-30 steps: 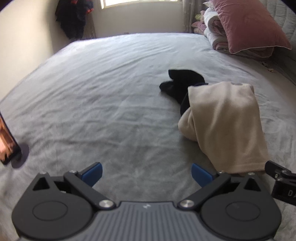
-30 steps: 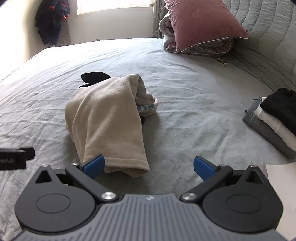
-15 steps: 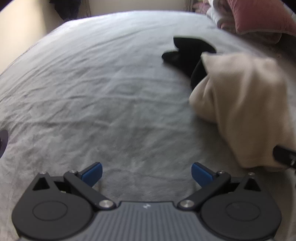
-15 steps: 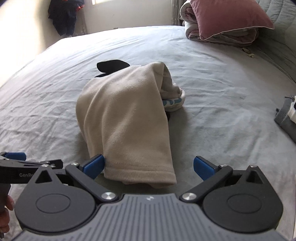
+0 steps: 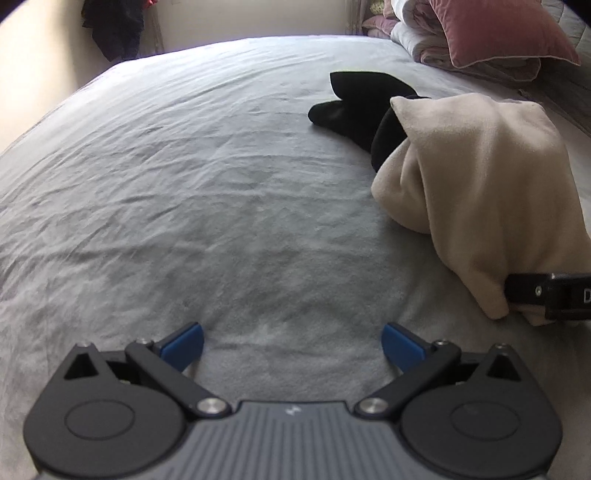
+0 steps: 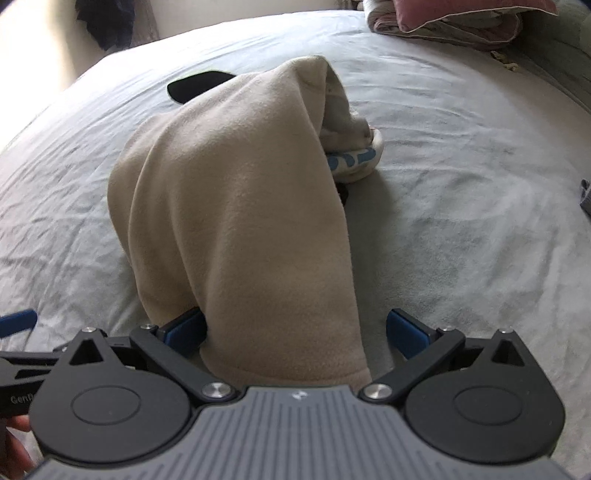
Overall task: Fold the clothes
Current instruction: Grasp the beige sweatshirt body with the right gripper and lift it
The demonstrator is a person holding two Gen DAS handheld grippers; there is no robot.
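Note:
A beige fleece garment (image 6: 251,221) lies heaped on the grey bed (image 6: 461,221), draped over a white garment with blue print (image 6: 354,158) and a black garment (image 6: 199,83). My right gripper (image 6: 295,334) is open, its blue pads on either side of the beige garment's near hem. My left gripper (image 5: 291,345) is open and empty over bare sheet, left of the beige garment (image 5: 480,184) and the black garment (image 5: 362,107). The right gripper's finger (image 5: 546,291) shows at the beige hem in the left wrist view.
A maroon pillow (image 5: 495,29) sits on folded bedding at the head of the bed. Dark clothes (image 5: 114,26) hang on the far wall. A grey folded item (image 6: 585,195) shows at the right edge. The left gripper's finger (image 6: 16,321) shows at far left.
My right gripper has moved forward until the beige hem lies between its open pads. My left gripper has swung forward and lower over the sheet.

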